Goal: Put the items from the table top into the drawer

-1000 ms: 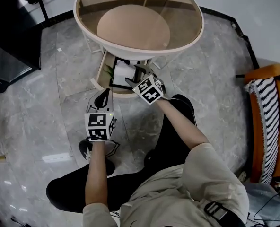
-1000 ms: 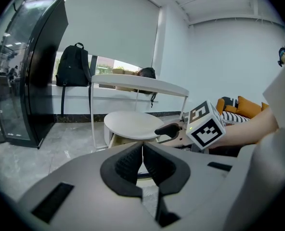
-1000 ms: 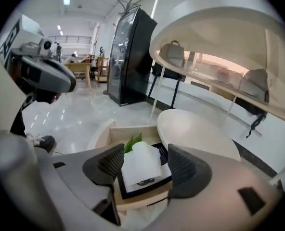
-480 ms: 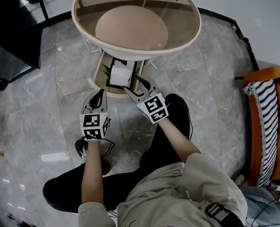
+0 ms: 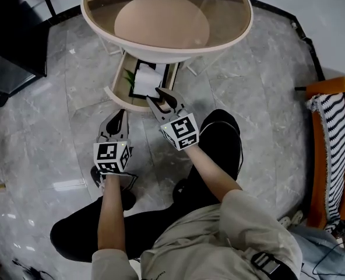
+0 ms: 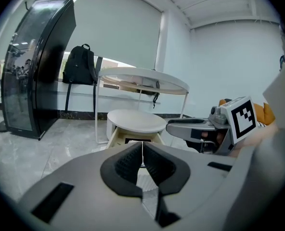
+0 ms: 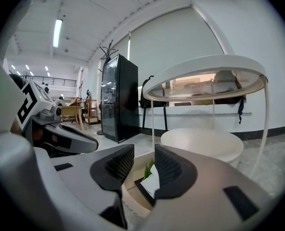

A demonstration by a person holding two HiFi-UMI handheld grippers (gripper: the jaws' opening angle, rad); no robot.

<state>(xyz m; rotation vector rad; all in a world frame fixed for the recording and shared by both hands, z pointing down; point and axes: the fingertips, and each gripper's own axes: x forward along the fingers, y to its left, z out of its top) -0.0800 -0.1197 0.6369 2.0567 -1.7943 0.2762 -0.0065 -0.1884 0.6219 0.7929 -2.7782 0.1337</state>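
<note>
The grey marble floor carries a round table whose glass top shows nothing lying on it in the head view. By my reading the loading is finished, or nearly so. Beneath the top, the drawer stands pulled out toward the person, with a white flat item and a green sprig lying inside it. The right gripper hangs just before the drawer's front edge. Its jaws have just been closing and now stand about half apart, with nothing between them. The left gripper sits lower and nearer the person, apart from the drawer, its pads pressed together and empty. What seems left is to shut the drawer. That calls for a jaw or gripper body set squarely against the curved front and a straight push in under the table, keeping clear of the white item if it stands above the rim.
</note>
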